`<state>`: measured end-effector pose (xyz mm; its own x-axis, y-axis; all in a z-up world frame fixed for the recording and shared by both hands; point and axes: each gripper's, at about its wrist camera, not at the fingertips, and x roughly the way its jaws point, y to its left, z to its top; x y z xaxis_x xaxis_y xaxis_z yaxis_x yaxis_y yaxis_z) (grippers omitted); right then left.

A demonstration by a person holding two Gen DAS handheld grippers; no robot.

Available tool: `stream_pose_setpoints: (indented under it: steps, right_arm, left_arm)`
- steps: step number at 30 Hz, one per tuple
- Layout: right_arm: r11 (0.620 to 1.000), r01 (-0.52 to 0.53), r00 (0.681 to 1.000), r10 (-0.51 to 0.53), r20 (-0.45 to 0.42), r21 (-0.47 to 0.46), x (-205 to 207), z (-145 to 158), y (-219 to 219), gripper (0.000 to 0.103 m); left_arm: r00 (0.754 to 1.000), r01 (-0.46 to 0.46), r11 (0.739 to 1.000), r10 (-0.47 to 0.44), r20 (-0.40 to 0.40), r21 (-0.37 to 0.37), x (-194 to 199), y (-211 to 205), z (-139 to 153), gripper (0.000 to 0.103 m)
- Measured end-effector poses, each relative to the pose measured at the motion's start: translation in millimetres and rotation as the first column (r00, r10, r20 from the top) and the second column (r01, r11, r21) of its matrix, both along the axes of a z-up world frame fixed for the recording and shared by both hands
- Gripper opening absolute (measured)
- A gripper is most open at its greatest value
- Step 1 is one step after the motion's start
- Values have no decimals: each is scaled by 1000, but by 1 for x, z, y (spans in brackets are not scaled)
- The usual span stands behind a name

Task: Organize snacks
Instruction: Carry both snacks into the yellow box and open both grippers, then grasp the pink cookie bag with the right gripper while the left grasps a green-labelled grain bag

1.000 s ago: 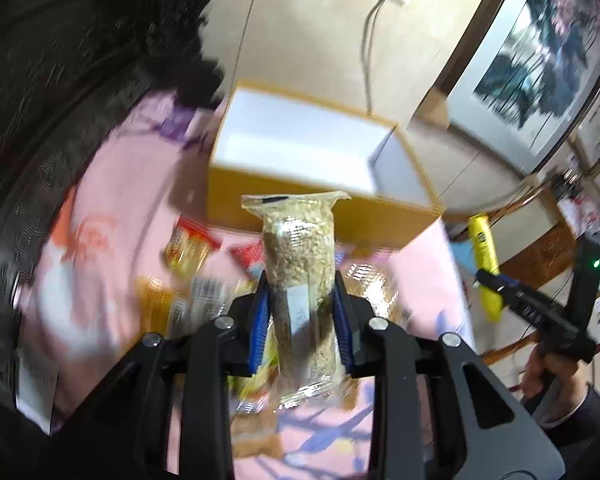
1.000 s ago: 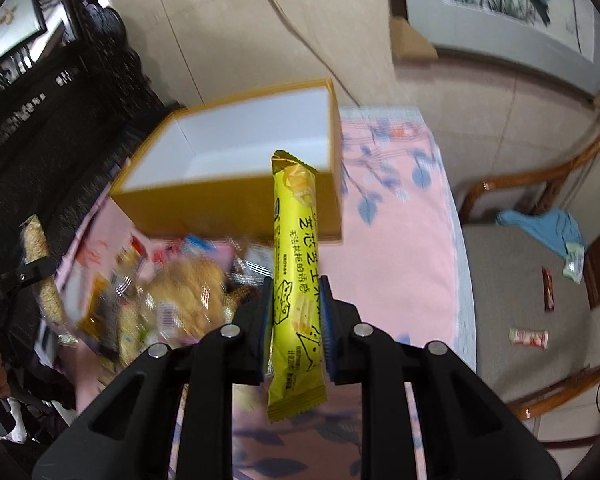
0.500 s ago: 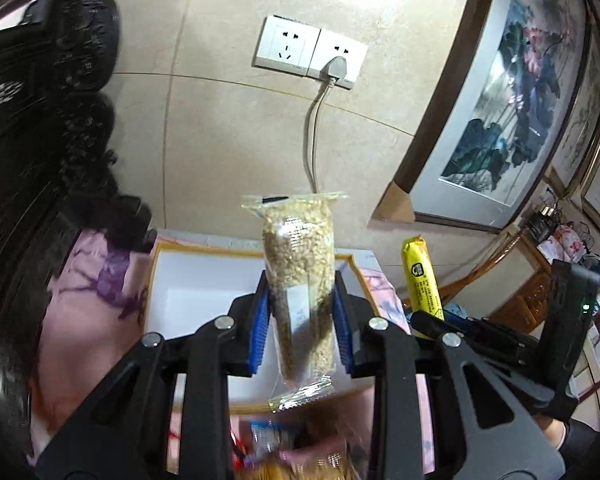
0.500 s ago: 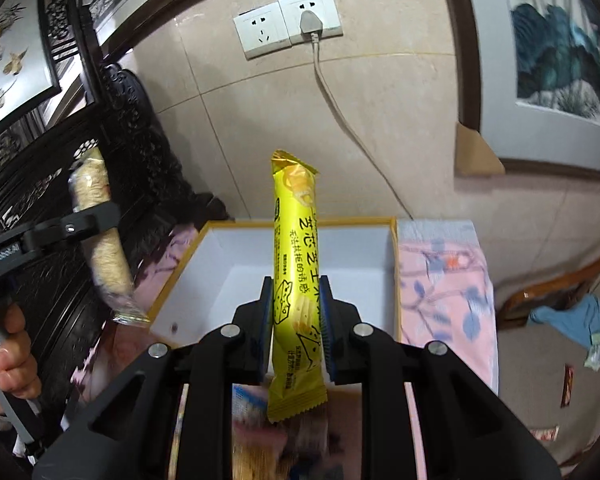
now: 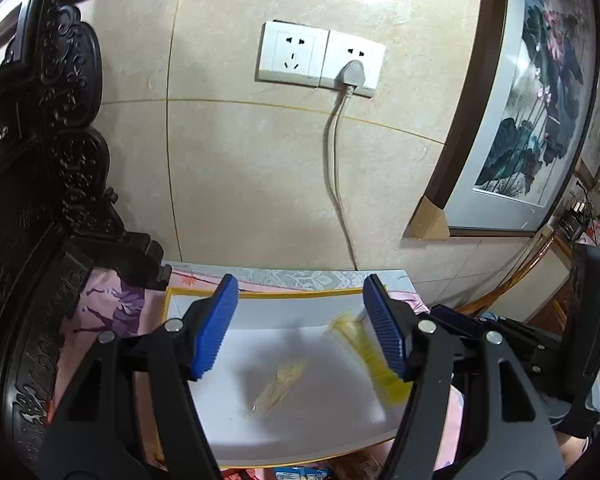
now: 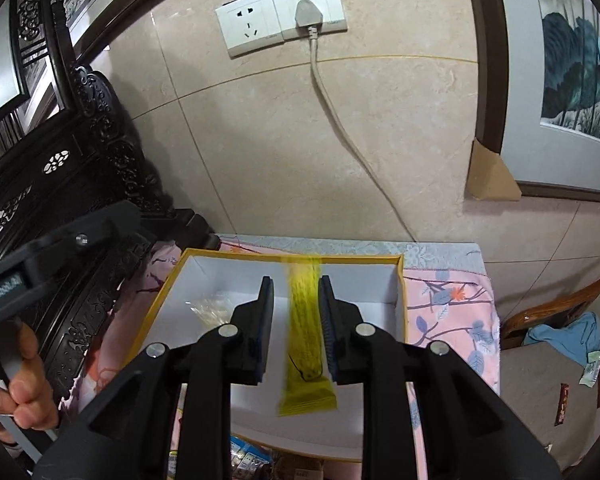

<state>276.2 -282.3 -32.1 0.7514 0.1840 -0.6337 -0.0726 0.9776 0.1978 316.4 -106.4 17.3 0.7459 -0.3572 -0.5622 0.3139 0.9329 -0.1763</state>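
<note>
A yellow-rimmed box with a white inside (image 5: 300,312) (image 6: 228,264) stands on the pink cloth against the wall. My left gripper (image 5: 300,328) is open and empty above it. A clear bag of grain snack (image 5: 278,388) (image 6: 208,306), blurred, is in the box below it. My right gripper (image 6: 296,328) is open above the box. The yellow snack stick (image 6: 306,340) (image 5: 370,356), blurred with motion, is between its spread fingers, loose and dropping into the box.
Several snack packets (image 6: 252,460) lie at the box's near edge. A carved dark wooden cabinet (image 5: 40,200) stands left. A wall socket with a plugged cable (image 5: 340,128) is behind. A wooden chair (image 6: 548,360) with small items is right.
Both grippers have opened over the box. The grain bag left my left gripper and fell into the box. The yellow stick left my right gripper and is falling.
</note>
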Motion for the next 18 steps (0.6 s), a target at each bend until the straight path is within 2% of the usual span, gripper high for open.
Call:
stream_pose_setpoints:
  steps: [3,4,5,6,7,9,13,16,18]
  right_arm:
    - [1000,-7,1000,7,1,4,-7,3,2,23]
    - [1000,-12,1000,11,3,8,-10,5,3,23]
    - [1000,-15,1000,15,5,14,-15,6,3,24]
    - [1000,-19,1000,19,12,21,-23,8,3,29]
    - [1000,-21,1000,21,17,24,-32,9,4,33]
    - [1000,-14,1000,13,22,21,-51,7,4,54]
    - [1000,-20,1000,20,3,0,-89,-8,5,60]
    - [999,-25,997,27,-73,27,-118,-34,1,66]
    - [999,-5,990,12,-143,46,-136,-56,-2,75]
  left_arm:
    - [1000,-4,1000,4,-3,-7,-5,4,4,69]
    - [1000,-8,1000,8,-5,-7,-10,5,6,72]
    - [1000,-14,1000,14,-4,-5,-15,7,7,82]
    - [1000,-23,1000,23,3,-1,-21,9,8,89]
    - [999,-33,999,33,19,1,-31,12,10,91]
    - [999,-33,999,33,39,5,-52,19,10,95]
    - [998,-56,998,55,34,21,-87,36,0,100]
    - [997,-73,996,73,3,49,-115,53,-19,101]
    - [995,-93,993,95,-26,66,-131,65,-33,101]
